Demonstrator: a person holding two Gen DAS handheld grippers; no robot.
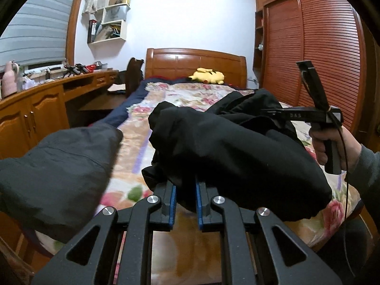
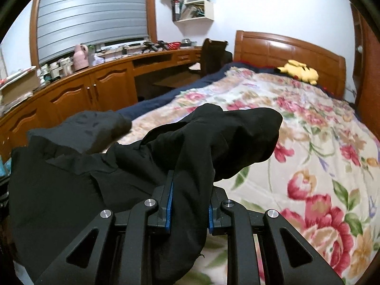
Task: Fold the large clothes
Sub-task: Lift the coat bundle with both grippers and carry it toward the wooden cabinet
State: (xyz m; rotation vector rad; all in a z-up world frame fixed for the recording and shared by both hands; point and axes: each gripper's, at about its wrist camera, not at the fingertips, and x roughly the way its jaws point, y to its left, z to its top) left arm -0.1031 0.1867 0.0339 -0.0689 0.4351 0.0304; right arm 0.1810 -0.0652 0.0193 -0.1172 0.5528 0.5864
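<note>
Flowered bed (image 2: 308,142), yellow plush (image 2: 300,71).

Counts:
- Claws: two, left claw (image 1: 186,204) and right claw (image 2: 189,210).
- Black garment (image 1: 228,152): one, bunched.
- Bed (image 2: 308,128): one, with one floral quilt (image 1: 190,92).
- Yellow plush (image 1: 209,75): one.
- Headboard (image 1: 197,63): one.
- Window blind (image 2: 92,11): one.
- Hand (image 1: 332,147): one in sight.
- Items on the table (image 2: 118,67): too crowded to count.

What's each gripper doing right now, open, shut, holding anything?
Left gripper: shut on the black garment.
Right gripper: shut on the same black garment.
</note>
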